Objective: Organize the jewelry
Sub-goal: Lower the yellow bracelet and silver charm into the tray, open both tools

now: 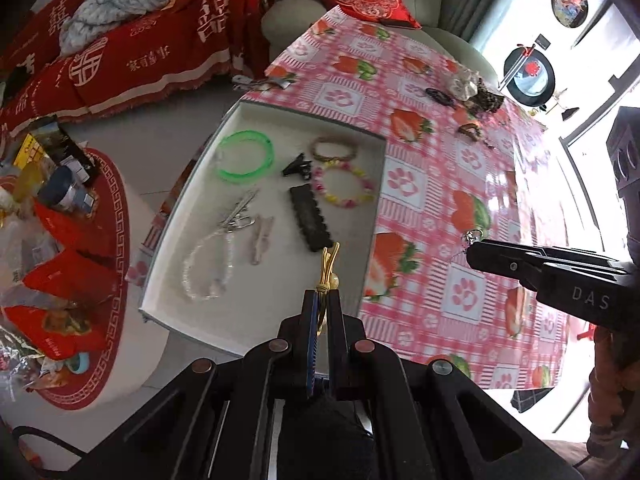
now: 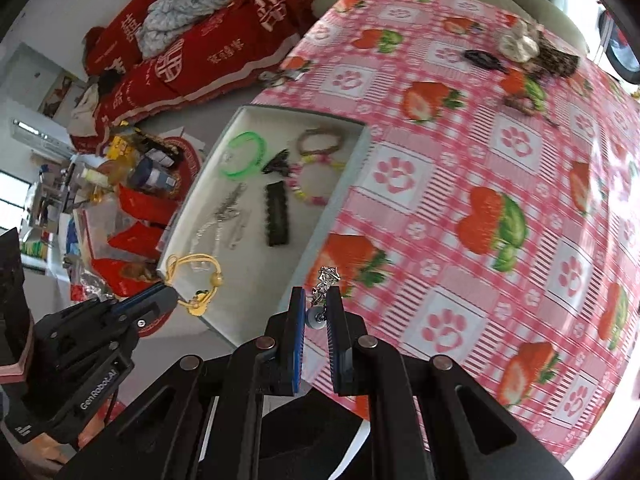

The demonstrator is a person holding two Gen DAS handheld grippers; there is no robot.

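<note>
A white tray (image 1: 168, 264) lies at the table's left edge and holds a green bangle (image 1: 246, 159), beaded bracelets, hair clips and a clear bead bracelet (image 1: 208, 268). My left gripper (image 1: 323, 300) is shut on a yellow cord bracelet (image 1: 330, 266) above the tray's near end; it also shows in the right wrist view (image 2: 168, 296) with the bracelet (image 2: 196, 276) hanging. My right gripper (image 2: 318, 312) is shut on a silver chain piece (image 2: 325, 284) over the tray's right wall (image 2: 340, 196); it appears in the left wrist view (image 1: 474, 250).
The table has a pink strawberry-and-paw cloth (image 1: 460, 184). More jewelry and hair pieces lie at its far side (image 1: 468, 92). A round white side table (image 1: 120, 320) with red packets and bottles stands left. A sofa with a red blanket (image 1: 160, 48) is behind.
</note>
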